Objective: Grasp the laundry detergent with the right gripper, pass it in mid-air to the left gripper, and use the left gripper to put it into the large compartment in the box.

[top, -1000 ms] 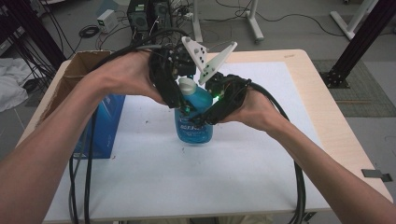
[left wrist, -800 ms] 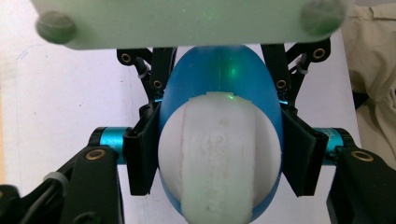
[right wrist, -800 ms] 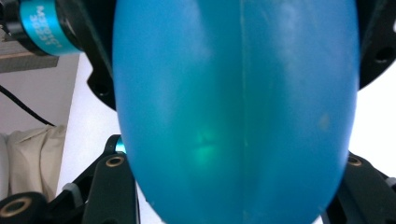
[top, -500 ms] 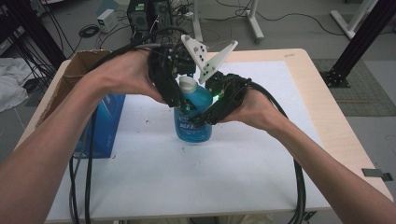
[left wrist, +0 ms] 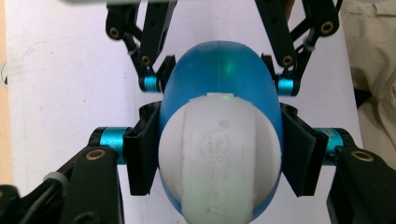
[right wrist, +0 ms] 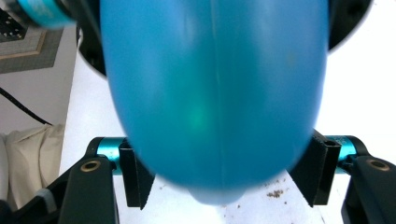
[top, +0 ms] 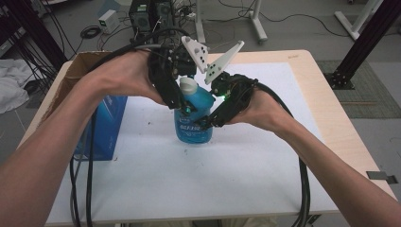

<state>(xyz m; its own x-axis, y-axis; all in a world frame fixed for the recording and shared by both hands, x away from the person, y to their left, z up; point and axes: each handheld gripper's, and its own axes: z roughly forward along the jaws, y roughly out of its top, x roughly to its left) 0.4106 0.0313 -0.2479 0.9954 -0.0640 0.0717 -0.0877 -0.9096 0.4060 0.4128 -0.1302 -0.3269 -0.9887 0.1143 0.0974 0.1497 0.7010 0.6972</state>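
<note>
A blue plastic bottle (top: 191, 130) with a white cap (top: 187, 85) stands upright on the white mat (top: 189, 189) at the table's middle. My left gripper (top: 182, 101) comes in from above and left, its jaws shut on the bottle's shoulder just under the cap. In the left gripper view the cap (left wrist: 219, 158) sits between my black pads (left wrist: 140, 154), which press the blue sides. My right gripper (top: 208, 120) holds the bottle's body from the right. In the right gripper view the bottle (right wrist: 215, 84) is clamped between both pads (right wrist: 317, 172).
A blue carton (top: 106, 127) stands at the table's left edge, beside an open cardboard box (top: 71, 75). Black cables (top: 302, 179) trail from both grippers toward the front edge. Bare wooden tabletop (top: 331, 118) borders the mat on the right.
</note>
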